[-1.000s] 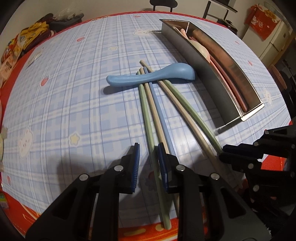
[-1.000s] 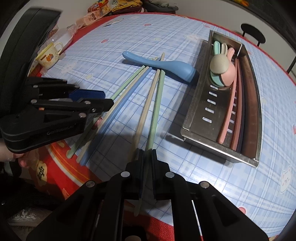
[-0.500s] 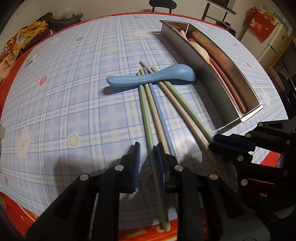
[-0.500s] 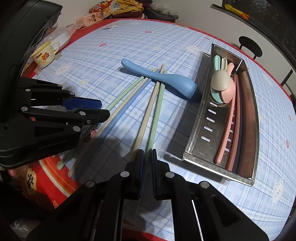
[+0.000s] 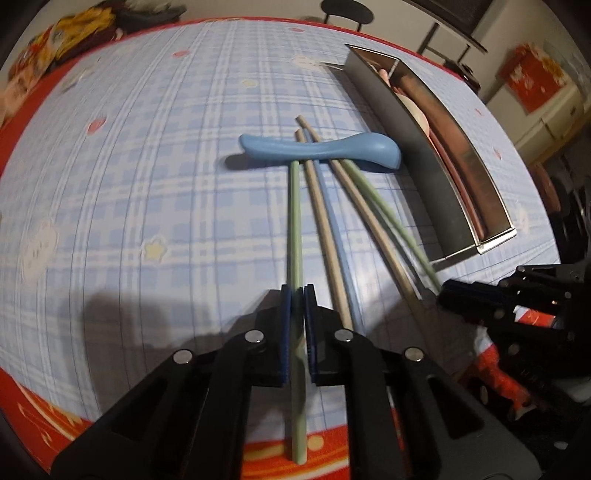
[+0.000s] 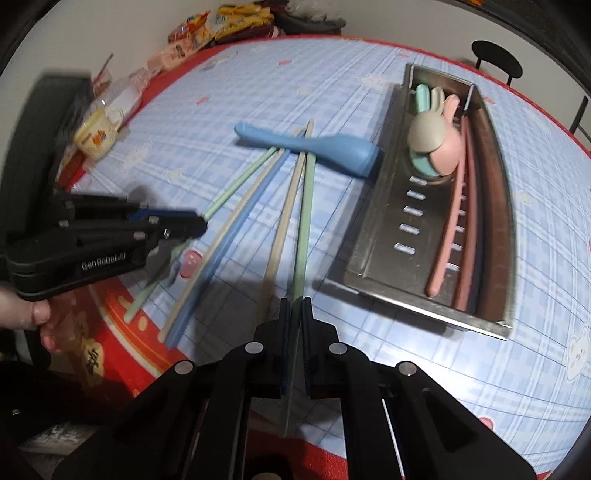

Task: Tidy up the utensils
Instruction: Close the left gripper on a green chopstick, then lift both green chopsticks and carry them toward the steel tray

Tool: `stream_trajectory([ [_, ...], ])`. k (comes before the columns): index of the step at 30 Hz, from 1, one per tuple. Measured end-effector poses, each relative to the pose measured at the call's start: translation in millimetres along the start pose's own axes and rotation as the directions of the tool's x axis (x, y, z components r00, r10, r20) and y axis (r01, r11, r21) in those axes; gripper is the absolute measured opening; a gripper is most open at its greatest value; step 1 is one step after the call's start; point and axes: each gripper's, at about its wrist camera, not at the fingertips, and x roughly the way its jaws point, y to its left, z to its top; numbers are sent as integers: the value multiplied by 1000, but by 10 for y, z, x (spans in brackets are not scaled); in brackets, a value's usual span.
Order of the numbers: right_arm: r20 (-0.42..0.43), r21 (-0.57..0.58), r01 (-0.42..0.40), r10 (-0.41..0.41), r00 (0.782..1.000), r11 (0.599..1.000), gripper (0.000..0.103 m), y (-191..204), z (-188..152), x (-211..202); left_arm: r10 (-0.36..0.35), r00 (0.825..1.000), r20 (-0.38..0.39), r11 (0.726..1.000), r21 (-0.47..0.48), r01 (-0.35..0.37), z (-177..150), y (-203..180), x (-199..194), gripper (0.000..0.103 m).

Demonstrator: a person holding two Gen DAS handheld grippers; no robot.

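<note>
Several chopsticks fan out on the blue checked tablecloth, their far ends under a blue spoon. My left gripper has its jaws closing on the pale green chopstick, and the pads press it near its near end. My right gripper is shut on the darker green chopstick. A beige chopstick lies right beside it. Another beige one and a blue one lie loose between the two grippers. The steel tray sits to the right.
The tray holds bunny-shaped utensils and pink chopsticks. A cup and snack packs stand at the far left edge. A black chair is behind the table. A person's hand holds the left gripper.
The left gripper's jaws have closed onto the pale green chopstick, which stood loose between them before. The right gripper has kept its grip on the green chopstick.
</note>
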Motion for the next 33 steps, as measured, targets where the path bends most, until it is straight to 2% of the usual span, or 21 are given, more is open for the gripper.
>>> stream_trajectory([
  [6,94,23,-26,24,995,999,6,-62,42,-290,9,999,46,996,-94,-4,-75,242,-242,11],
  [15,140,-7,-48,48,989,999,6,-17,61,-492,33,997,64,980,-199,-20,-219,522,-431,11],
  [26,260,-21,-43,47,964,999,0,-15,55,-869,70,988,135,986,-160,-48,-244,440,-702,11],
  [31,230,4,-54,51,972,999,0,-60,33,-811,71,988,139,987,-156,-49,-242,426,-727,11],
  [33,210,-11,-25,27,977,1000,0,-29,28,-739,70,988,139,987,-154,-48,-238,418,-726,11],
])
